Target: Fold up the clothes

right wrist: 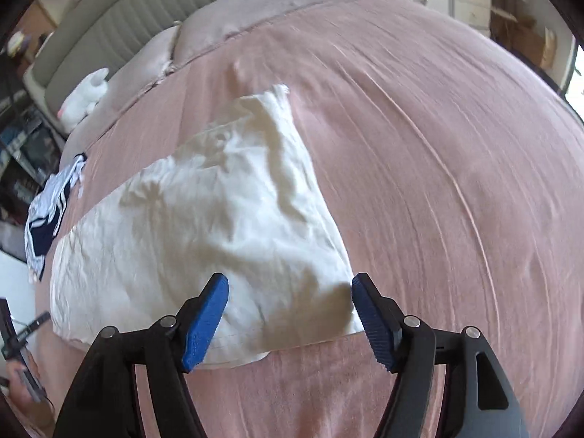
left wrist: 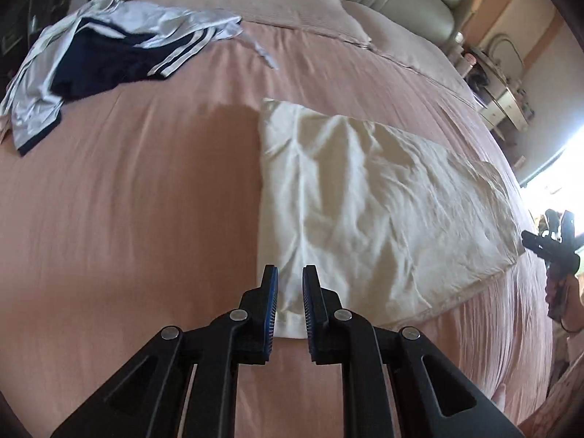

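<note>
A white garment (left wrist: pixel 365 197) lies folded into a creased rectangle on the pink bed cover (left wrist: pixel 146 219). My left gripper (left wrist: pixel 290 273) hovers over its near left corner. Its blue pads stand a narrow gap apart, and the hem shows through the gap, lying flat on the bed. In the right wrist view the same white garment (right wrist: pixel 219 226) spreads to the left. My right gripper (right wrist: pixel 290 284) hangs wide open over its near right corner, with nothing pressed between the pads.
A heap of navy and silver sportswear (left wrist: pixel 109 54) (right wrist: pixel 47 219) lies at the bed's far left. A white plush toy (right wrist: pixel 85 96) sits by the grey padded headboard (right wrist: pixel 109 25). Pillows line the head end. A dresser (left wrist: pixel 507 106) stands beyond the right side.
</note>
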`<act>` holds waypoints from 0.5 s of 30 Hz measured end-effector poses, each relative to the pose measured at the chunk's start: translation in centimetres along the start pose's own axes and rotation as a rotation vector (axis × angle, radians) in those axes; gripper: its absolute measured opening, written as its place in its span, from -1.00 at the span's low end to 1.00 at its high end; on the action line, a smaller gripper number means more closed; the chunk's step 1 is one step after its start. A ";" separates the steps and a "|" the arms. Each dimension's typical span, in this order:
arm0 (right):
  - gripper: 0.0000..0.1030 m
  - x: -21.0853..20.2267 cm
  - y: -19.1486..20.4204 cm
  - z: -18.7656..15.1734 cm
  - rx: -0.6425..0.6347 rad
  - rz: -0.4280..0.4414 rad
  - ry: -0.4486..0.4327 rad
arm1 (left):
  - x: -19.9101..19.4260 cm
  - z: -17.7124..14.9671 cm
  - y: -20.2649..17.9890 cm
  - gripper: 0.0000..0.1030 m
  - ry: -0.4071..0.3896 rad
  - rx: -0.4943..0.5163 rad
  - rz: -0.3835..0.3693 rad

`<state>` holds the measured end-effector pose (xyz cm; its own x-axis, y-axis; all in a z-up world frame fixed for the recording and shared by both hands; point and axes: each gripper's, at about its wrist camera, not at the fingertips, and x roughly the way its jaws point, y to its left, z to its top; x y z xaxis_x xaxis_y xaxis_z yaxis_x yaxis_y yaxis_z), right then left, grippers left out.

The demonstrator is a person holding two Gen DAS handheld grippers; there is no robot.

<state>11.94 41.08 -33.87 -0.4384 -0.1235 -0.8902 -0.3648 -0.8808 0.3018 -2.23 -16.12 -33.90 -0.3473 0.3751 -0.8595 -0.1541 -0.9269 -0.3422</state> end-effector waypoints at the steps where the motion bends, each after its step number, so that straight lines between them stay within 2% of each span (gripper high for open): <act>1: 0.35 -0.1 -0.5 -0.3 0.021 -0.025 0.002 | 0.0 -0.3 0.4 -0.73 0.000 -0.021 -0.005; 2: 0.35 -0.2 -1.1 -0.5 0.040 -0.053 -0.001 | 0.0 -0.6 0.7 -0.58 -0.002 -0.039 -0.010; 3: 0.35 -0.7 -1.4 -0.9 0.046 -0.091 -0.035 | -0.1 -0.9 1.1 -0.24 -0.003 -0.058 -0.014; 4: 0.35 -0.9 -1.7 -1.2 0.047 -0.107 -0.043 | 0.2 -1.0 1.4 -0.04 0.004 -0.081 -0.037; 5: 0.35 -0.7 -2.0 -1.4 0.051 -0.077 -0.015 | 0.6 -1.0 1.4 0.20 0.016 -0.096 -0.061; 7: 0.35 0.5 -2.1 -1.7 0.072 0.028 0.070 | 1.4 -1.0 1.5 0.21 0.043 -0.125 -0.110; 8: 0.35 1.0 -2.0 -1.9 0.079 0.071 0.097 | 1.8 -0.9 0.8 0.21 0.048 -0.092 -0.091; 9: 0.32 1.2 -1.5 -1.9 0.067 0.087 0.080 | 2.2 -0.8 0.0 0.19 0.053 -0.053 -0.067; 10: -0.06 1.2 -1.2 -1.8 0.062 0.100 0.076 | 2.6 -0.7 -0.7 0.05 0.057 -0.013 -0.043; 11: -0.79 1.3 -0.8 -1.8 0.056 0.114 0.073 | 2.5 -0.5 -1.0 -0.69 0.055 -0.004 -0.041; 12: -0.98 1.4 -0.5 -1.8 0.052 0.127 0.071 | 2.3 -0.4 -1.3 -0.84 0.052 0.002 -0.043; 15: -0.98 0.9 0.6 -1.9 0.019 0.117 0.060 | 1.7 0.2 -2.2 -0.90 0.043 0.018 -0.047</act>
<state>12.85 39.58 -35.11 -0.4293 -0.2522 -0.8672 -0.3300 -0.8500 0.4106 -2.63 -13.45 -34.53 -0.2988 0.4171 -0.8583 -0.1864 -0.9076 -0.3761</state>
